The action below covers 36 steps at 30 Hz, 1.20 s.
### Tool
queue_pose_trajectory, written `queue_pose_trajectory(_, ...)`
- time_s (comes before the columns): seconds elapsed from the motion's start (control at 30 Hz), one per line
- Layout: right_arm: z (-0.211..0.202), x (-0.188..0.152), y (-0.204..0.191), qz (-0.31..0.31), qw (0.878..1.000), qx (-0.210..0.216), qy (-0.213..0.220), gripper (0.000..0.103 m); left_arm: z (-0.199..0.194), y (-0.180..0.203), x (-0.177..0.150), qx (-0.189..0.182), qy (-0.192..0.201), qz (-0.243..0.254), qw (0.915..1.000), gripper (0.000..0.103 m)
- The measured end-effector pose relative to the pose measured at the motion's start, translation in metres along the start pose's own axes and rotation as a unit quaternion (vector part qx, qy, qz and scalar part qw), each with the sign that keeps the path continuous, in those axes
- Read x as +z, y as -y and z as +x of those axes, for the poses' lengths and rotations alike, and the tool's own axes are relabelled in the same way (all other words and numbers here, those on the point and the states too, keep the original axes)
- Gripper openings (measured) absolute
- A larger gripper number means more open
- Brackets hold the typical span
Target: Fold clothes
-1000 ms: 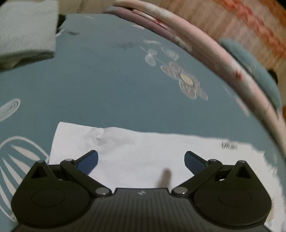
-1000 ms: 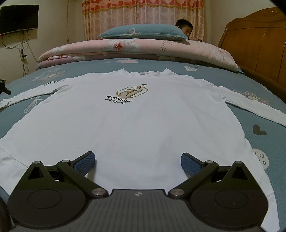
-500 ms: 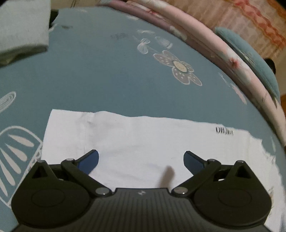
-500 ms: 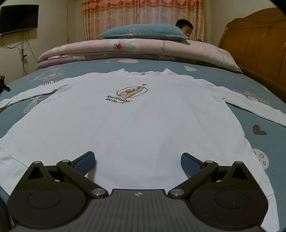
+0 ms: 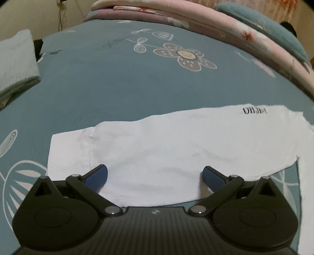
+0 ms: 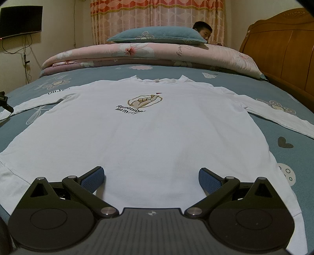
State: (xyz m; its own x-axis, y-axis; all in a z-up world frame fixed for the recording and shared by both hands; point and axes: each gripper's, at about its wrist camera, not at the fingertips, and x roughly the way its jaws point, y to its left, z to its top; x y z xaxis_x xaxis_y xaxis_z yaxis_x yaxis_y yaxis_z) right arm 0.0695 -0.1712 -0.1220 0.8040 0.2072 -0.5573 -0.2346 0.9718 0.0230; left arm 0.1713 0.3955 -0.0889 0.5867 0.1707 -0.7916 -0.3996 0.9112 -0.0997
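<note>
At the bottom of the left wrist view, the left gripper (image 5: pixel 155 174) hangs with its blue-padded fingers (image 5: pixel 97 176) spread wide, nothing between them. Directly under and ahead of it, toward 12 o'clock, lies the shirt's long sleeve (image 5: pixel 176 149) — flat on the blue floral bedsheet (image 5: pixel 117 86), cuff end at about 9 o'clock, small black lettering (image 5: pixel 254 110) near 2 o'clock. Whether the pads touch the fabric cannot be told. Farther out, a folded pale garment (image 5: pixel 15 62) sits at 10 o'clock, and a rolled pink quilt (image 5: pixel 206 17) runs along the far edge from 12 to 2.

In the right wrist view, the right gripper (image 6: pixel 151 181) is likewise parted wide and empty, poised over the hem of the white long-sleeved shirt (image 6: pixel 147 137). The shirt lies spread face up on the bed, collar away at 12 o'clock, a printed chest graphic (image 6: pixel 141 103) between, sleeves stretched toward 10 and 3. Beyond it — the pink quilt, a blue pillow (image 6: pixel 157 35) on top, a person's head (image 6: pixel 202 29) behind the pillow, a wooden headboard (image 6: pixel 284 49) at 2 o'clock and a wall television (image 6: pixel 20 20) at 10.
</note>
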Motion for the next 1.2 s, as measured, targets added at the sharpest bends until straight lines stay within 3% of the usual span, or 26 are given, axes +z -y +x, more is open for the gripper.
queue_pose_trajectory(0.67,-0.001,0.002,0.003,0.004,1.0,0.002,-0.003,0.103,-0.003,0.015,-0.008,0.036,0.0,0.017,0.9992,0.102)
queue_pose_trajectory(0.83,-0.003,0.001,0.003,0.003,1.0,0.002,-0.004,0.103,-0.027,0.034,-0.011,0.073,0.0,0.043,0.9964,0.102)
queue_pose_trajectory(1.03,-0.004,0.0,0.001,-0.001,1.0,0.0,-0.002,0.103,-0.078,0.099,-0.019,0.002,0.024,0.106,0.9941,0.102)
queue_pose_trajectory(1.1,-0.004,-0.001,0.001,0.0,1.0,-0.001,-0.001,0.103,-0.088,0.134,-0.032,-0.024,0.022,0.154,0.9876,0.102)
queue_pose_trajectory(1.2,-0.005,-0.002,0.001,-0.001,1.0,-0.001,0.0,0.103,-0.097,0.19,-0.054,-0.063,0.01,0.229,0.9714,0.102)
